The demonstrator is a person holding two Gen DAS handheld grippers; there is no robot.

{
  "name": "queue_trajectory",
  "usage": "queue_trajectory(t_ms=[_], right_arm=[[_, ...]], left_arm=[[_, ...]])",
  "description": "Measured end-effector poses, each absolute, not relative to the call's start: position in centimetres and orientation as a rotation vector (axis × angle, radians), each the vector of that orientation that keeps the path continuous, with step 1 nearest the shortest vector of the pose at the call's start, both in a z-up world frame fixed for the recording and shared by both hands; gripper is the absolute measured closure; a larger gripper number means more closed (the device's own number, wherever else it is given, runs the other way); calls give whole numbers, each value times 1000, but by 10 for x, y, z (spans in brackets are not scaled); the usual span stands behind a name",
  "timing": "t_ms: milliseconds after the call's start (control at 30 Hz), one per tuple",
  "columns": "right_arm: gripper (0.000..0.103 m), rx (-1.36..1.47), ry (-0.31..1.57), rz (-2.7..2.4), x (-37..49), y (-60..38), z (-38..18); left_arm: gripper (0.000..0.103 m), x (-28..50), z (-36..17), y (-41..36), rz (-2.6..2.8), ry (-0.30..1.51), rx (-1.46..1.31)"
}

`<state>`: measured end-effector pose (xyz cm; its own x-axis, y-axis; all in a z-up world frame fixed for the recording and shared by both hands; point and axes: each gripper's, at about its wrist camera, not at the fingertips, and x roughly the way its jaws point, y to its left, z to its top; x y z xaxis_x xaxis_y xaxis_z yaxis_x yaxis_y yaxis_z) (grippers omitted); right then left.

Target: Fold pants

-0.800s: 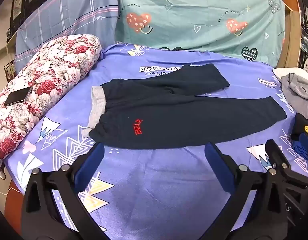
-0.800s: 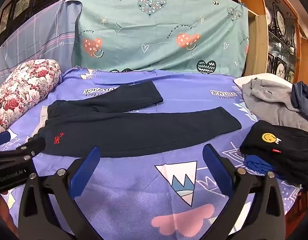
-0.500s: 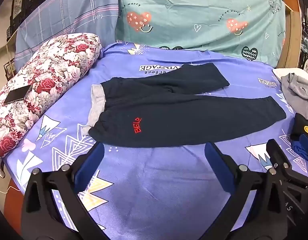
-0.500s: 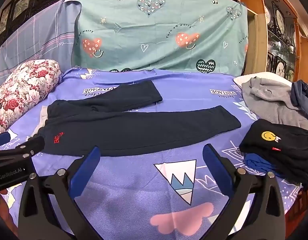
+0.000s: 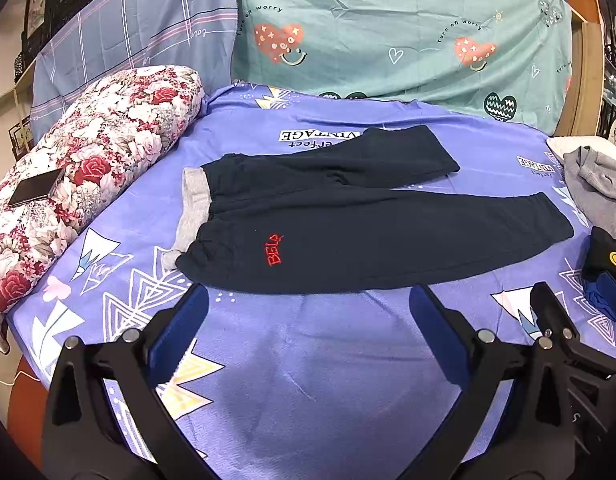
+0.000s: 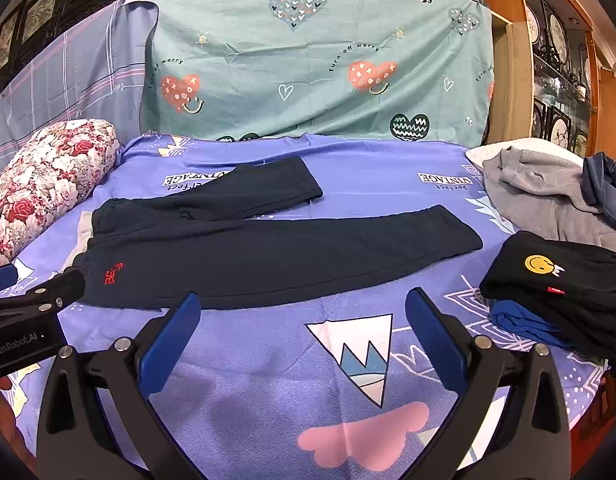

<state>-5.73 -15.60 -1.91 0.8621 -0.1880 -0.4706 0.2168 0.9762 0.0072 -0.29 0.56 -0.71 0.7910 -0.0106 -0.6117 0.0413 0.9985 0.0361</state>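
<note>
Black garment (image 5: 611, 256) cut off rightward

Pants (image 5: 371, 236): matt dark navy knit cloth, soft, w/ red stitched lettering (image 5: 275, 249) & grey cloth waistband lining (image 5: 194, 204). Bedsheet (image 5: 308, 380): smooth printed cotton-like cloth, faint weave. Pillow (image 5: 88, 176): quilted floral cloth. Gripper pads (image 6: 170, 334): blue, matt, rubbery; arms black matt plastic w/ shiny metal screws (image 6: 122, 344).

A home, set up as a bedroom. A bed (image 6: 387, 168) carries a purple printed sheet (image 5: 308, 380) and a floral bolster (image 5: 92, 168). Heart-patterned teal fabric (image 6: 308, 64) hangs behind it. Loose clothes (image 6: 547, 196) pile at one side, beside a wooden display cabinet (image 6: 563, 60) holding ornamental plates.
</note>
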Motion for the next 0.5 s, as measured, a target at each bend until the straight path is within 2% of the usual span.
queue_trajectory(t_ms=[500], right_arm=[[1, 59, 488, -214, -58, -155, -19]], left_arm=[[2, -5, -7, 3, -29, 653, 44]])
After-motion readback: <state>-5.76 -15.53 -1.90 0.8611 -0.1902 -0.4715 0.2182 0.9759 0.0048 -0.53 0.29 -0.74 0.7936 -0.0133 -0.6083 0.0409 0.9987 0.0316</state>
